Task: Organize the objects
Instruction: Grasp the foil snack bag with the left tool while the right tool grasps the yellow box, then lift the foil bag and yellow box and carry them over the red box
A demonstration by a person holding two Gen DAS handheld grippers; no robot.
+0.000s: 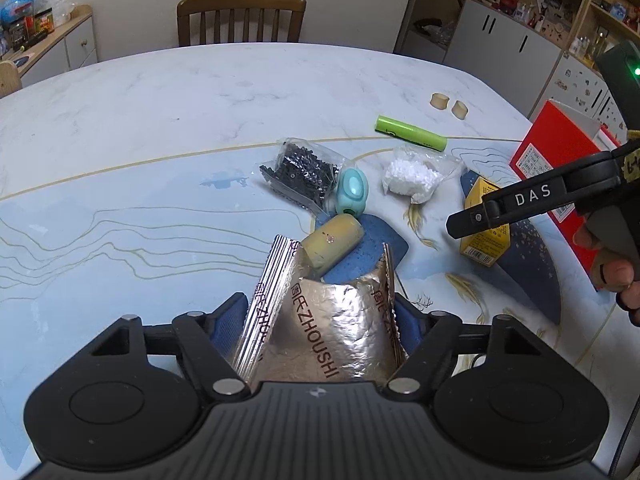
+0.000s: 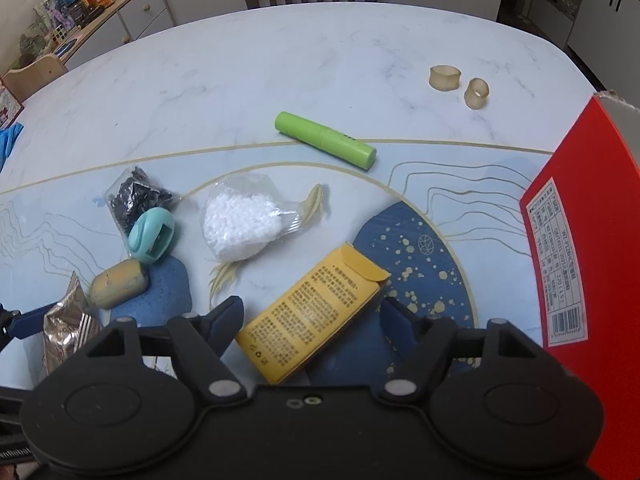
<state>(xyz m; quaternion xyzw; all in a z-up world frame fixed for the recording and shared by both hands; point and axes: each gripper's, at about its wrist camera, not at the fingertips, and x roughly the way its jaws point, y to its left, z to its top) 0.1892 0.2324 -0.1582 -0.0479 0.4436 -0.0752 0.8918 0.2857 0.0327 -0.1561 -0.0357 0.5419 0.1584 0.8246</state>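
My left gripper (image 1: 320, 312) is shut on a silver foil packet (image 1: 320, 332), held above the table; the packet also shows in the right wrist view (image 2: 64, 328). My right gripper (image 2: 312, 316) is open, its jaws astride the near end of a yellow box (image 2: 312, 320), which also shows in the left wrist view (image 1: 484, 236). A yellow cylinder (image 1: 332, 244), a teal sharpener-like item (image 1: 352, 192), a bag of black beads (image 1: 300, 172), a bag of white beads (image 1: 412, 176) and a green tube (image 1: 412, 134) lie on the table.
A red box (image 2: 592, 280) stands at the right edge of the marble table (image 1: 160, 100). Two small beige rings (image 2: 460, 84) lie far right. A wooden chair (image 1: 240, 16) stands behind the table. Cabinets line the walls.
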